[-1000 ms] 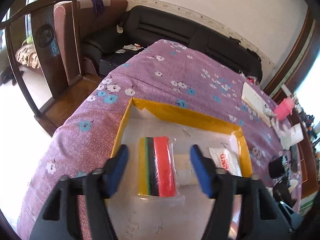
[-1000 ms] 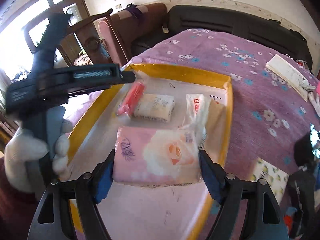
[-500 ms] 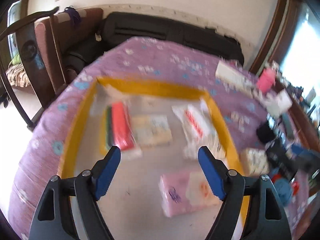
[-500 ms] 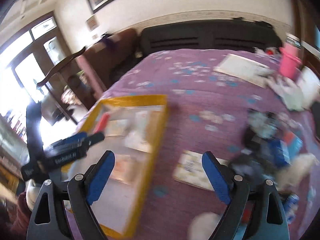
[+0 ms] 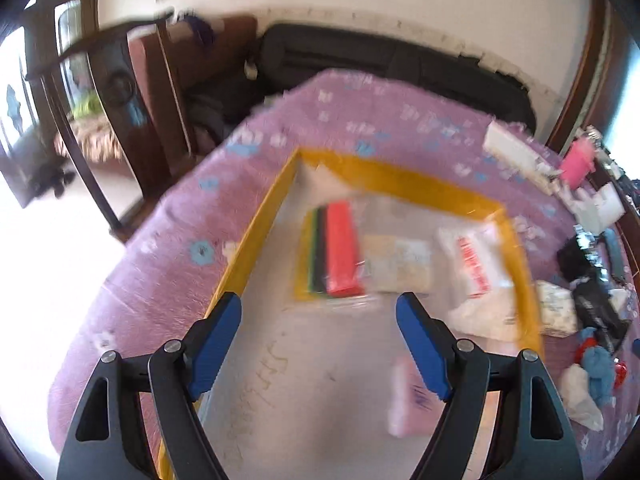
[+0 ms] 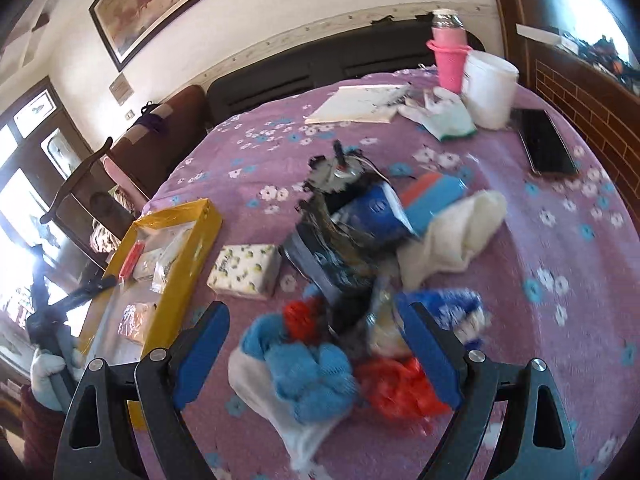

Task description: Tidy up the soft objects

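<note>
A yellow-rimmed tray (image 5: 256, 236) (image 6: 208, 236) holds a red, black and yellow pack (image 5: 334, 252), a pale tissue pack (image 5: 400, 264), a white bag with red print (image 5: 476, 272) and a pink tissue pack (image 5: 408, 396). My left gripper (image 5: 320, 336) is open and empty over the tray's near part. My right gripper (image 6: 316, 352) is open and empty above a pile of soft things: a blue fluffy cloth (image 6: 308, 368), a red item (image 6: 400, 392), a white cloth (image 6: 460, 236) and dark packets (image 6: 344, 248). A tissue pack with lemon print (image 6: 246, 270) lies beside the tray.
A purple flowered cloth (image 6: 560, 240) covers the table. At the far end stand a pink cup (image 6: 450, 60), a white tub (image 6: 490, 88), a notebook (image 6: 360, 104) and a phone (image 6: 546, 142). A wooden chair (image 5: 120, 92) and a black sofa (image 5: 380, 60) stand beyond the table.
My right gripper let go of the pink tissue pack in the tray and swung right to the pile of soft things. My left gripper pulled back from the red pack.
</note>
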A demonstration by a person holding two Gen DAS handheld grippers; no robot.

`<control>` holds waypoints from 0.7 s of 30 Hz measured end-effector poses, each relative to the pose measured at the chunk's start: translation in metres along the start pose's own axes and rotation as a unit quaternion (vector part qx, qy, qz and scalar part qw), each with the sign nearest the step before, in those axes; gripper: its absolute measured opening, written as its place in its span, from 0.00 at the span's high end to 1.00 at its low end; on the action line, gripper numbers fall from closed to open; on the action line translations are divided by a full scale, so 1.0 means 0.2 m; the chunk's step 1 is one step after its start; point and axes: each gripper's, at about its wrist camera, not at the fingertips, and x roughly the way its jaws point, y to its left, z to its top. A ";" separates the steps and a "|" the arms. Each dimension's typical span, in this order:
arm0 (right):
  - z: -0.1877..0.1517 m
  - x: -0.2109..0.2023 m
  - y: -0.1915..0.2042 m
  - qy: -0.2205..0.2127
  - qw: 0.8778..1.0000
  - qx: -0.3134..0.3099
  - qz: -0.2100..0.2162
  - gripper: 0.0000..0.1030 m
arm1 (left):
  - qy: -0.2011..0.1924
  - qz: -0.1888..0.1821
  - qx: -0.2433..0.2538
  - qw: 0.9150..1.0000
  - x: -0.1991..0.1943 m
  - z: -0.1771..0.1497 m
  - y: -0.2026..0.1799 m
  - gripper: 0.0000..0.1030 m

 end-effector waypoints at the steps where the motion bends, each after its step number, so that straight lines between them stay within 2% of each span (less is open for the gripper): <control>1: -0.01 -0.01 -0.01 -0.001 1.000 0.004 0.002 0.11 | -0.012 0.002 0.005 1.000 -0.05 -0.01 -0.02 0.22; 4: -0.05 -0.03 0.00 -0.005 1.000 0.005 0.005 0.11 | -0.062 0.022 0.025 0.998 -0.23 -0.05 -0.14 0.13; 8: -0.09 -0.07 0.01 -0.016 1.000 -0.008 -0.005 0.11 | -0.100 0.040 0.051 0.993 -0.40 -0.11 -0.29 0.12; 15: -0.15 -0.20 -0.02 -0.036 0.999 -0.010 -0.012 0.11 | -0.121 0.043 0.068 0.989 -0.60 -0.21 -0.43 0.12; 21: -0.20 -0.40 -0.05 -0.071 0.997 -0.005 -0.019 0.11 | -0.149 0.057 0.092 0.983 -0.75 -0.30 -0.50 0.12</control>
